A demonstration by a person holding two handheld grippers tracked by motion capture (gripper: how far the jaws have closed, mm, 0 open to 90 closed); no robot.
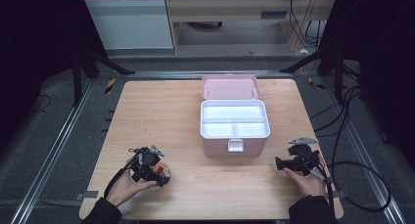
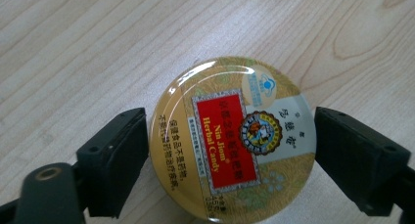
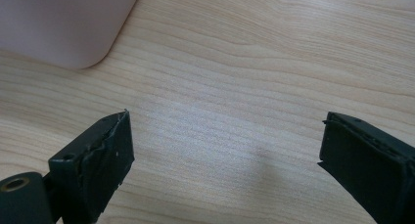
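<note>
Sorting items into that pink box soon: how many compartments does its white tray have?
3. One long compartment spans the far side of the white tray; two smaller ones sit side by side nearer the person, left and right.

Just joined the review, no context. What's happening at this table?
A person holds a claw in each hand at a wooden table. The left claw straddles a round Nin Jiom herbal candy tin lying flat near the front left, jaws against or nearly against its rim; grip unclear. The right claw is open over bare wood at front right. A pink storage box sits mid-table, lid open, white divided tray empty.
</note>
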